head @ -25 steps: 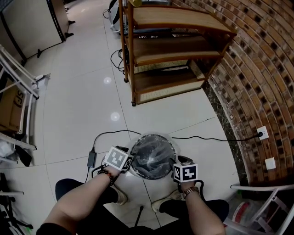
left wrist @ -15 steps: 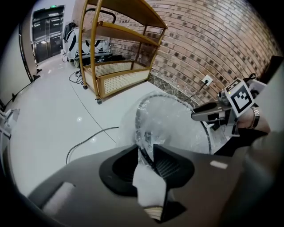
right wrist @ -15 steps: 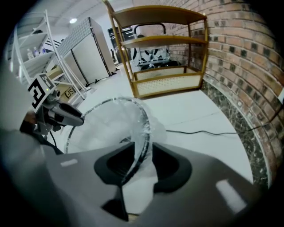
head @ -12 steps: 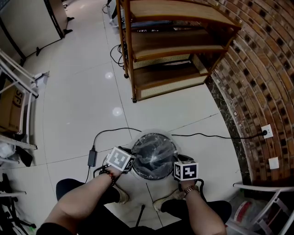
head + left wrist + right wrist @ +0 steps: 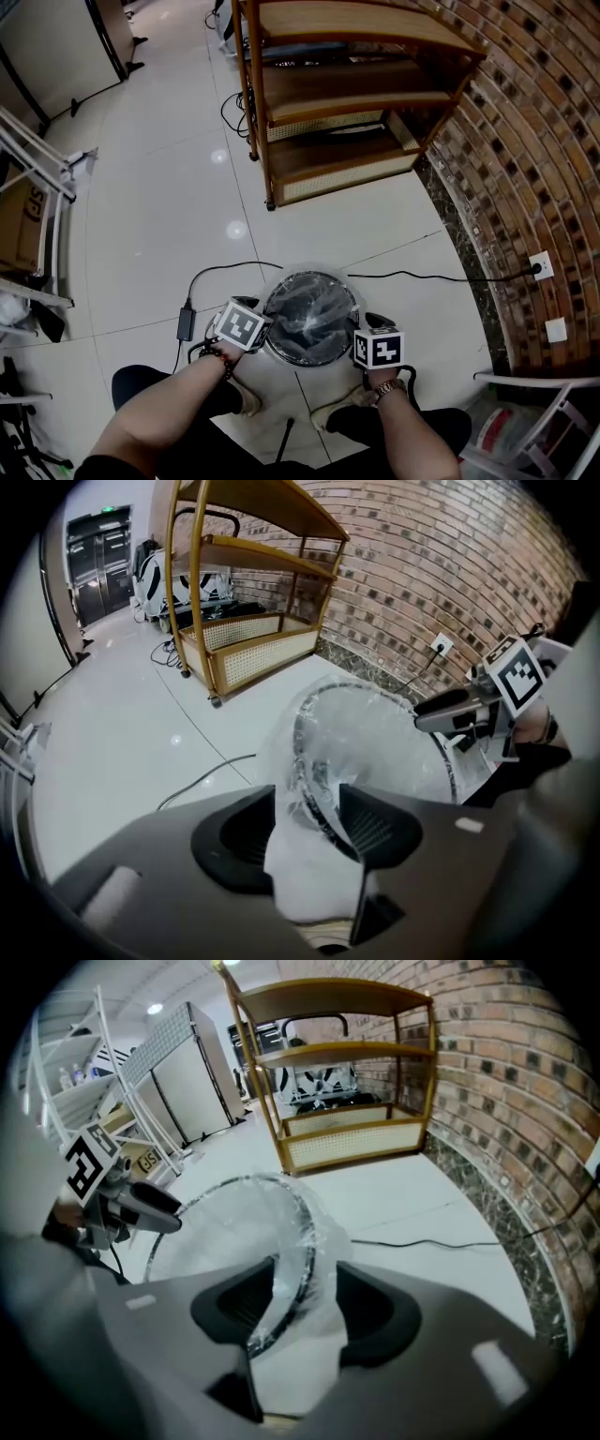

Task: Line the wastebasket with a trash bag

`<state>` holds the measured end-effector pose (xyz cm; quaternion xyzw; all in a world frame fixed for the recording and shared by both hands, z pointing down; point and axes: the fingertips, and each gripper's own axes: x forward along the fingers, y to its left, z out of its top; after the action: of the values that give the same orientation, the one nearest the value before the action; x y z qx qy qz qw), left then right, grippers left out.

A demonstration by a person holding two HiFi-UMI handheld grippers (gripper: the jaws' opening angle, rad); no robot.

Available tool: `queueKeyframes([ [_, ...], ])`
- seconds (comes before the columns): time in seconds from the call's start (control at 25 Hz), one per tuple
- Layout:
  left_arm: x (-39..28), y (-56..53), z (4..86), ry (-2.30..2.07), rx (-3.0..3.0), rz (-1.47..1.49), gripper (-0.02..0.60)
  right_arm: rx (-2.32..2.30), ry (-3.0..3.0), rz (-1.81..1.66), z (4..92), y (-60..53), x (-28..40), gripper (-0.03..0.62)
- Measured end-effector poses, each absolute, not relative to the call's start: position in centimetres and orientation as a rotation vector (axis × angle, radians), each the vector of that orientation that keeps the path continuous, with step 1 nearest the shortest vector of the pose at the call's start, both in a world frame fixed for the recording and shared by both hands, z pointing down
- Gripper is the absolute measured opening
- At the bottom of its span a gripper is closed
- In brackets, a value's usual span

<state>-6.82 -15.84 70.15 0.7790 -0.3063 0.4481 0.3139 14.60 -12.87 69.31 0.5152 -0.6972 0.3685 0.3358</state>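
Note:
A round black wire wastebasket (image 5: 323, 354) stands on the pale floor between my feet, with a clear trash bag (image 5: 309, 314) inside it and its film folded over the rim. My left gripper (image 5: 262, 331) sits at the basket's left rim. In the left gripper view the rim (image 5: 305, 761) and white bag film (image 5: 300, 874) lie between its jaws (image 5: 309, 822), which have just been opening and do not press on them. My right gripper (image 5: 364, 336) sits at the right rim. Its jaws (image 5: 305, 1307) also straddle the rim (image 5: 302, 1241) and film (image 5: 323, 1251), and have just been opening.
A wooden shelf unit (image 5: 347, 103) stands beyond the basket, with a curved brick wall (image 5: 525, 141) to its right carrying a socket (image 5: 536, 270). A black cable (image 5: 225, 270) and adapter (image 5: 187, 323) lie left of the basket. White racks (image 5: 37, 187) stand at left.
Both grippers stay at the basket's rim, left and right. The view has drifted slightly, and the basket and bag look the same.

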Motion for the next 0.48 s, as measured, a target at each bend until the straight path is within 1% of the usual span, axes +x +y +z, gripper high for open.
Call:
queueKeyframes([
  [0.04, -6.7, -16.1, 69.7, -0.822, 2.073, 1.157, 0.229, 1.354, -1.818, 0.957, 68.9, -12.8, 14.7, 0.212],
  [0.16, -7.5, -16.3, 68.9, -0.872, 2.081, 1.155, 0.258, 1.385, -1.822, 0.935, 67.5, -12.6, 15.1, 0.222],
  [0.48, -8.2, -15.7, 66.1, -0.930, 2.160, 1.104, 0.268, 1.442, -1.863, 0.870, 63.4, -12.0, 14.8, 0.222],
])
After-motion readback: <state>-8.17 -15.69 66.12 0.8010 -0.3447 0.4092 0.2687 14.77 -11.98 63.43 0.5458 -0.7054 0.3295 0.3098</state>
